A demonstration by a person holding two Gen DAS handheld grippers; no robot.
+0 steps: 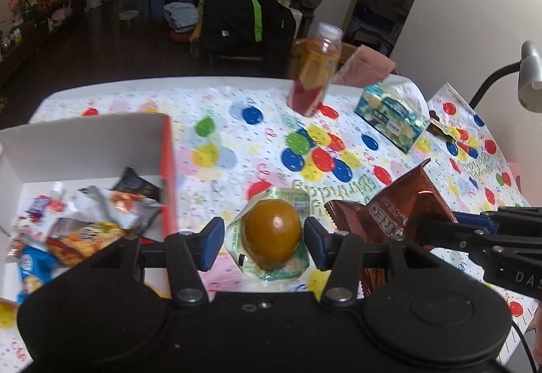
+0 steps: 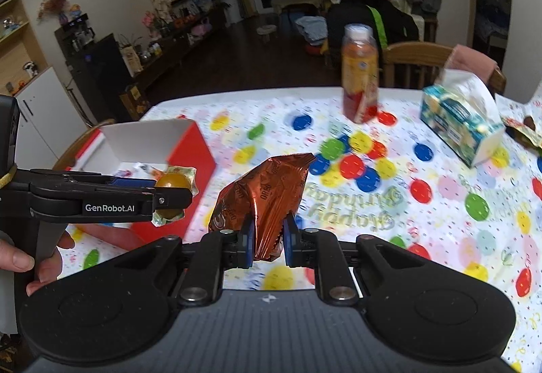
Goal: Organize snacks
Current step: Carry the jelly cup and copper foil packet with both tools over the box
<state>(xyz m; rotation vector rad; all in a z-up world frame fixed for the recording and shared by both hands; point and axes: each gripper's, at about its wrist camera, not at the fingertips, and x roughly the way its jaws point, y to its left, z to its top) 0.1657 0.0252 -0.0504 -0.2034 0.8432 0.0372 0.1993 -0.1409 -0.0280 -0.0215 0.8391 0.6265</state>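
Well under way, by the look of it: several wrapped snacks already inside the red-sided box (image 1: 81, 149) at the table's (image 1: 237, 122) left, two more in transit. Left gripper (image 1: 264, 239) set around a brown jelly cup (image 1: 272, 232) in clear green-printed wrap, pads close on either side, firm contact hard to confirm; seen from the right wrist, cup lifted just beside the box's near corner. Right gripper (image 2: 267, 237) clamped on a coppery "OREO" packet (image 2: 267, 186), held above the cloth near the box. Left to do, probably: dropping both in. Bottle (image 1: 315, 68) and tissue box (image 1: 389, 119) standing well apart at the far edge. Legible: "OREO", "Happy Birthday" on the cloth, "GenRobot.AI" on the left gripper.
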